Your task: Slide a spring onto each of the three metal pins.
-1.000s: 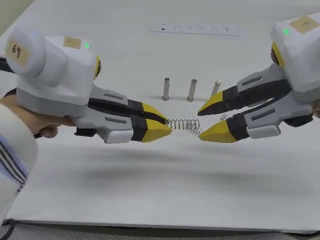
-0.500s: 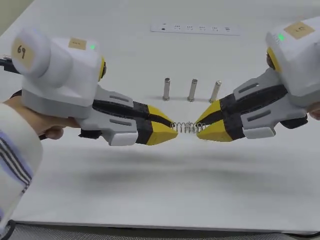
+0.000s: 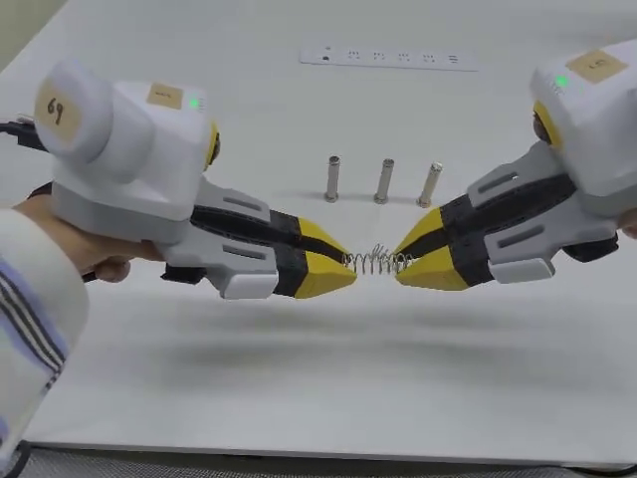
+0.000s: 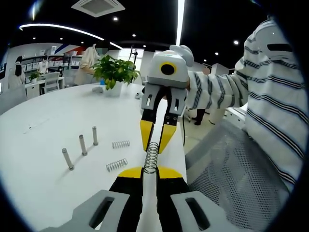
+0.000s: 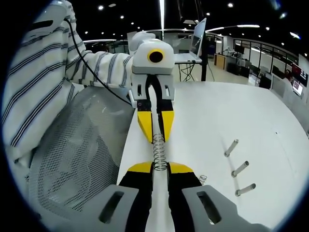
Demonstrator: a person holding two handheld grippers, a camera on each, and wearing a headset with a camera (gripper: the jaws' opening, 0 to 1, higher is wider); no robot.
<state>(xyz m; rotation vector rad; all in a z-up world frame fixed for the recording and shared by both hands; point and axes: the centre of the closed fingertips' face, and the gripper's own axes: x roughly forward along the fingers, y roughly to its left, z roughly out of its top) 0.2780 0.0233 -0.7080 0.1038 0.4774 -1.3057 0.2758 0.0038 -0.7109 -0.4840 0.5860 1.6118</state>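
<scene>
A thin coiled steel spring hangs in the air over the white counter. It is between the two tools and in front of the three short grey metal pins, which stand in a row with nothing on them. The left tool pinches one end of the spring with its yellow tips pressed together. The right tool pinches the other end in the same way.

I think the step in hand is passing the spring to one tool. To do it well, one tool should let go only when the other has a firm hold near the end coil, so that the far end is free and round. Then the spring should be turned upright above a pin and lowered straight.

The head view gives the row of pins behind the spring. The left gripper view, looking from the side, adds two more loose steel springs lying on the counter near the pins. The right gripper view adds a small coiled thing beside its tips. It is perhaps one of these springs, but too small to be sure.
</scene>
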